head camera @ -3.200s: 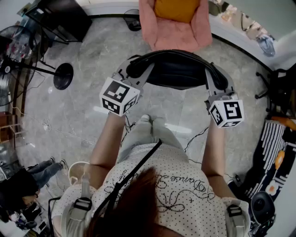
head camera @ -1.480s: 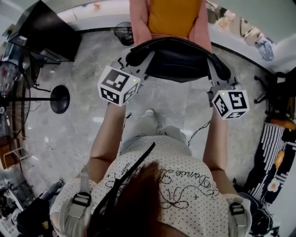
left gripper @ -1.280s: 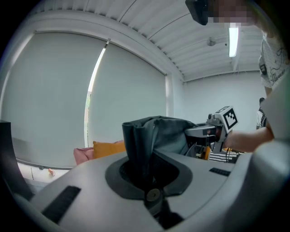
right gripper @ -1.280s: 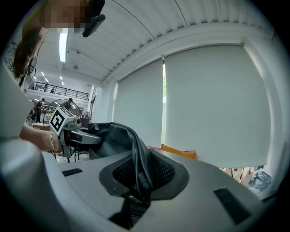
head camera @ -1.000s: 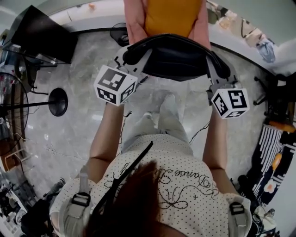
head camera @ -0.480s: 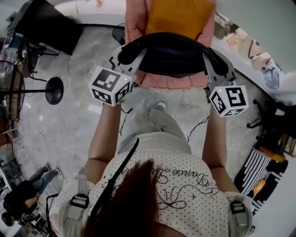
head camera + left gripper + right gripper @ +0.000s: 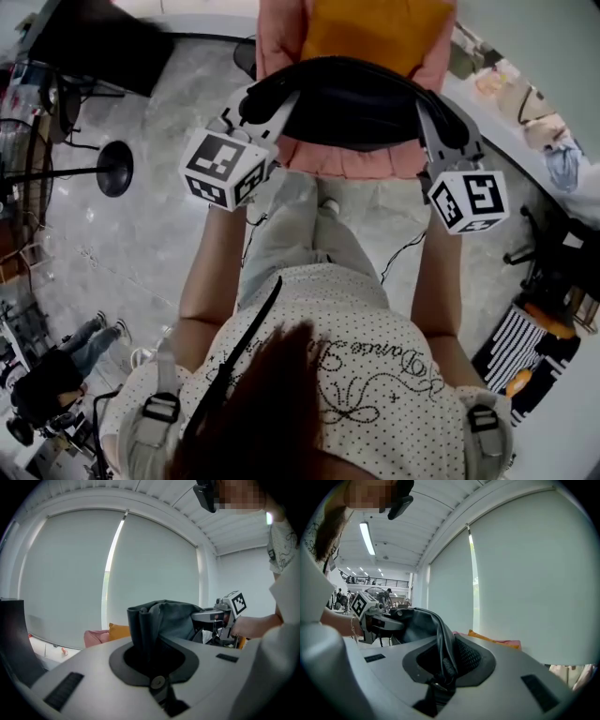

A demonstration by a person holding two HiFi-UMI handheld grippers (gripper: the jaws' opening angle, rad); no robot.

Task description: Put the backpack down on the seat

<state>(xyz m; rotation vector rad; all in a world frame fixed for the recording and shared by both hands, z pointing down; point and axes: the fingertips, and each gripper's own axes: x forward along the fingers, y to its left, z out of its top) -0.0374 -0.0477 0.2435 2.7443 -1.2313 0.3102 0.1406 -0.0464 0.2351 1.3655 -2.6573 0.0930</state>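
The backpack (image 7: 352, 103) now hangs over the pink armchair seat (image 7: 347, 161), nearer than before; left gripper (image 7: 267, 103) and right gripper (image 7: 433, 117) fingers both clamp it, ready to lower

The backpack (image 7: 361, 103) stretches between the left gripper (image 7: 255, 101) and the right gripper (image 7: 433, 111), over the front of the seat (image 7: 347, 161). A cushion (image 7: 375, 28) lies on the seat behind it. A stand (image 7: 114, 169) sits on the floor (image 7: 141, 244), well left.

Black smooth backpack (image 7: 352, 98), pink padded seat (image 7: 352, 161) far, orange cushion (image 7: 375, 28) on it, grey marbled floor (image 7: 159, 234), white black-dotted shirt (image 7: 347, 366) near.
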